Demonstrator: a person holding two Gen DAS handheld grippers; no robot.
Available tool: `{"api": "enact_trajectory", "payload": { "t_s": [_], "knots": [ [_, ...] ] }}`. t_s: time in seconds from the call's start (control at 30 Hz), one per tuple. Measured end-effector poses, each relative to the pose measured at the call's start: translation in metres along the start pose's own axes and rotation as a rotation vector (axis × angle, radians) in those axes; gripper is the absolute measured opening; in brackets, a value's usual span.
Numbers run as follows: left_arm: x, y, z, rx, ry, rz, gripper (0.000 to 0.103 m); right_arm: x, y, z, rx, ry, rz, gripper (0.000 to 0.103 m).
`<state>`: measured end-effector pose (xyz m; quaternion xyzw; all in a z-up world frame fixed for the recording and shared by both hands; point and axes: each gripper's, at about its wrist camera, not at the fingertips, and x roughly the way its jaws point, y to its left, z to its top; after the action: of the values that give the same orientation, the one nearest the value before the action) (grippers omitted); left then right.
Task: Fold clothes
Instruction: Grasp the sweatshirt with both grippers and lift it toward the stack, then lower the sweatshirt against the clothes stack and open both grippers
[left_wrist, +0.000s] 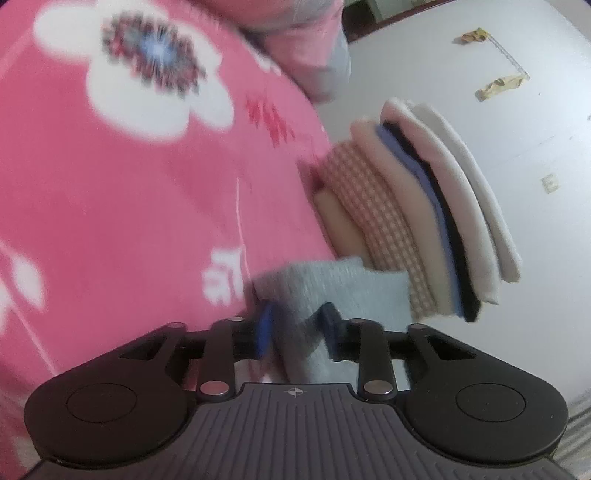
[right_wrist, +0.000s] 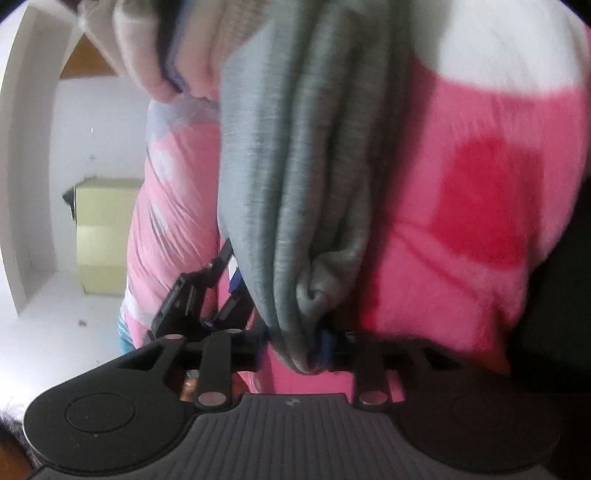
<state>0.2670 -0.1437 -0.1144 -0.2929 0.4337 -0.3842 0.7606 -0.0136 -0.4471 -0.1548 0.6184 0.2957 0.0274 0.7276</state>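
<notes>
- Your left tongs (left_wrist: 297, 334) are partly closed, blue pads pinching a bunched edge of the grey garment (left_wrist: 332, 291).
- Your right tongs (right_wrist: 297, 345) grip the same grey garment (right_wrist: 295, 184), which hangs gathered in folds between them.
- A pink flowered blanket (left_wrist: 129, 184) fills the space behind the cloth.
- A stack of folded clothes (left_wrist: 417, 221) lies on the white surface (left_wrist: 517, 147), just beside the blanket.

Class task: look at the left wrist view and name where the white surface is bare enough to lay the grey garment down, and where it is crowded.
Bare: the white surface right of the folded stack, between it and the yellow tape scraps. Crowded: the left, filled by the pink flowered blanket, which meets the stack. The grey garment lies right at the stack's near end.
</notes>
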Motion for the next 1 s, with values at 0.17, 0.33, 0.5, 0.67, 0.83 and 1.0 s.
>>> {"api": "enact_trajectory", "payload": {
  "t_s": [0.17, 0.33, 0.5, 0.67, 0.83, 1.0],
  "knots": [
    [-0.026, -0.044, -0.002, 0.170, -0.127, 0.091, 0.040, -0.055, 0.032, -0.009, -0.229, -0.170, -0.103, 0.052],
    [-0.009, -0.099, -0.026, 0.431, -0.099, 0.157, 0.042, -0.077, 0.090, -0.010, -0.624, -0.387, -0.230, 0.050],
    [0.041, -0.109, -0.066, 0.638, -0.027, 0.330, 0.043, -0.063, 0.085, 0.009, -0.966, -0.441, -0.391, 0.047],
    [0.040, -0.108, -0.074, 0.664, -0.052, 0.340, 0.045, -0.038, 0.029, 0.026, -1.027, -0.278, -0.493, 0.046],
    [0.022, -0.122, -0.074, 0.621, -0.090, 0.350, 0.046, -0.072, 0.041, 0.016, -0.901, -0.335, -0.426, 0.047],
    [-0.022, -0.147, -0.129, 0.807, -0.109, 0.231, 0.047, -0.096, 0.037, -0.015, -0.889, -0.287, -0.261, 0.040]
  ]
}}
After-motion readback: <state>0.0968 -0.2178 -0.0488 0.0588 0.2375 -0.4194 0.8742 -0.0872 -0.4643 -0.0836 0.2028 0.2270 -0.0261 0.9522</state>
